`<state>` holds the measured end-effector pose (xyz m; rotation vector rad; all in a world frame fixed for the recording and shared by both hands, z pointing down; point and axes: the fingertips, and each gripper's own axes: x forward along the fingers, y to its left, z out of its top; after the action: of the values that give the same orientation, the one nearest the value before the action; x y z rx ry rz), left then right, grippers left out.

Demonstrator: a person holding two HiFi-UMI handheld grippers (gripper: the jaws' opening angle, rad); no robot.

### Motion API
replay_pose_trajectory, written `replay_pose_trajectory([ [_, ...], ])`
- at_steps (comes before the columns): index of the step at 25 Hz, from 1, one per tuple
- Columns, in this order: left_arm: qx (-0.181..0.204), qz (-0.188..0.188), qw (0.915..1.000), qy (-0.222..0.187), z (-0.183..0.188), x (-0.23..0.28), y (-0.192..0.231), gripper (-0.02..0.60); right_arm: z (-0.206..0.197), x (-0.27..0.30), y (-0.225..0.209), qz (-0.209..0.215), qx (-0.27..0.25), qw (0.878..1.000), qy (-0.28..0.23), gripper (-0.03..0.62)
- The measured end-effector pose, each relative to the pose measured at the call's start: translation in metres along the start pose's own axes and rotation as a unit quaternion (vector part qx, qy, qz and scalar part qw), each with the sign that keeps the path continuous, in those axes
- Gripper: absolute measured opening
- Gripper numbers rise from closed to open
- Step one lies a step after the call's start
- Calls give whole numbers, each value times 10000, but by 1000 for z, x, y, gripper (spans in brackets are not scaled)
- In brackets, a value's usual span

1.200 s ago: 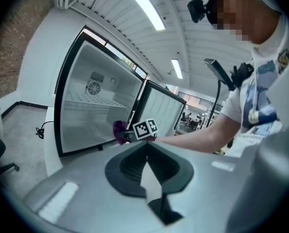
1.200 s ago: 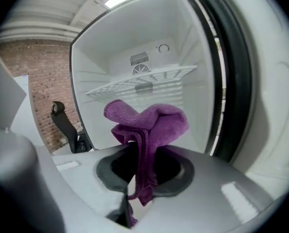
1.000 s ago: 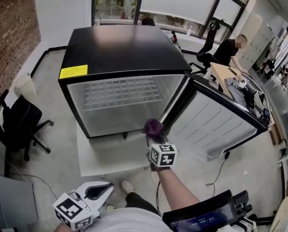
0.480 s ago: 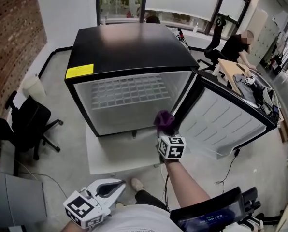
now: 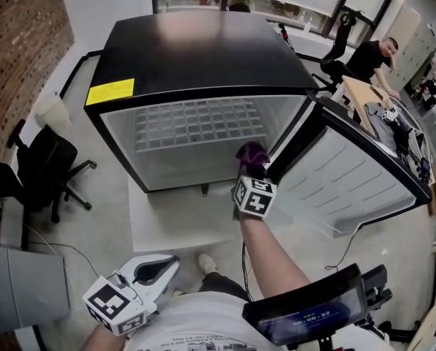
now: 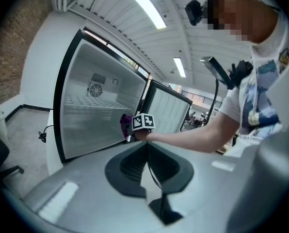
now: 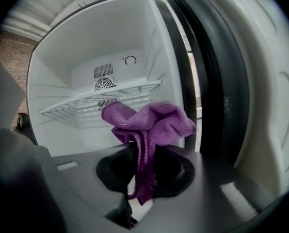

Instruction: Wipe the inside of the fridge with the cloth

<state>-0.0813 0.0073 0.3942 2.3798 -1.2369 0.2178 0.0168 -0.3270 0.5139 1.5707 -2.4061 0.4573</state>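
Right, head view first: one black mini fridge (image 5: 203, 50) on a white platform (image 5: 167, 229), with its one door (image 5: 350, 174) swung wide to the right. There is one wire shelf (image 5: 200, 126) inside and otherwise nothing in it. The right gripper (image 5: 252, 170) is at the lower right of the opening, by the hinge side, with the purple cloth (image 5: 252, 154) bunched at its tip. The left gripper (image 5: 167, 265) hangs low near the person's body, well apart from the fridge. Left gripper view: its jaws are pressed together with nothing between them, so it's idle. The fridge and the other arm are visible ahead. Right gripper view: the jaws are clamped on the cloth's lower fold, and the rest of it balloons above them. The liner, a fan vent (image 7: 102, 84) and a dial (image 7: 130, 60) sit beyond, and I see no contact with any wall. Progress, my read: the cloth is gripped, the door is open and the cloth is at the threshold, but wiping hasn't started. Walls, floor, back and shelf are all left to do. Count: one fridge, one door, one shelf, one cloth, two grippers.
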Motion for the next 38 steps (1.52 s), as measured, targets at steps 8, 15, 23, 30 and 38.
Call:
replay_pose_trajectory([
  [8, -157, 315, 9994, 21, 4, -4, 24, 5, 5, 46, 1, -224, 91, 9996, 119, 67],
  [15, -268, 604, 9978, -5, 7, -10, 40, 5, 11, 82, 8, -309, 29, 9994, 146, 67],
  [23, -411, 903, 9951, -27, 8, -19, 56, 5, 20, 114, 13, -273, -277, 9992, 122, 67],
  [30, -472, 1016, 9937, 19, 5, -17, 63, 5, 16, 133, 20, -72, -622, 9978, 226, 67],
  [38, -540, 1121, 9922, 32, 5, -19, 70, 5, 12, 152, 30, 288, -968, 9943, 350, 67],
])
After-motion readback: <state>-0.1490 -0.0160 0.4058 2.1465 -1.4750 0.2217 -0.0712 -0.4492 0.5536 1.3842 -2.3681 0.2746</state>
